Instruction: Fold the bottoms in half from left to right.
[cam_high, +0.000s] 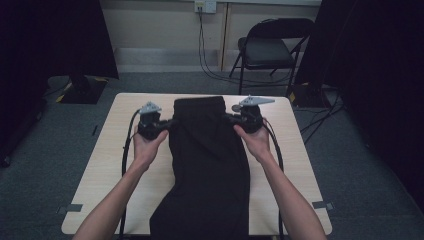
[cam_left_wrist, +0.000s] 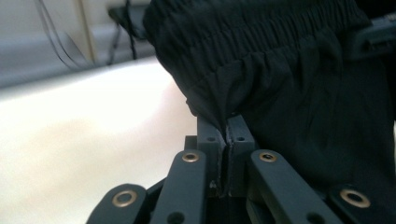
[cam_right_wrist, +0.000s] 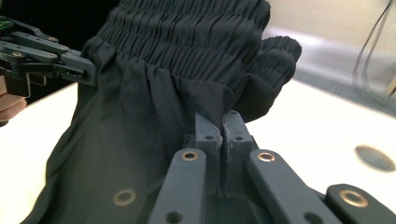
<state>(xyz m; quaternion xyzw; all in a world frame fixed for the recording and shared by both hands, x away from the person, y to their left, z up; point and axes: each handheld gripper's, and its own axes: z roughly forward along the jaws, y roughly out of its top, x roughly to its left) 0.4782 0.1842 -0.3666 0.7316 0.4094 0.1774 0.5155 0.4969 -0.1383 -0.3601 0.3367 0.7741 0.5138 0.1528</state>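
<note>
1. On the table (cam_high: 295, 165), a pair of black trousers (cam_high: 210, 165) lies lengthwise, with the waistband at the far end and the legs hanging over the near edge.
2. The left gripper (cam_high: 167, 123) is clamped on the cloth just below the waistband, at its left side.
3. The right gripper (cam_high: 231, 118) pinches the same zone at the right side.
4. The grasp looks done; I judge that the folding or moving is left.
</note>
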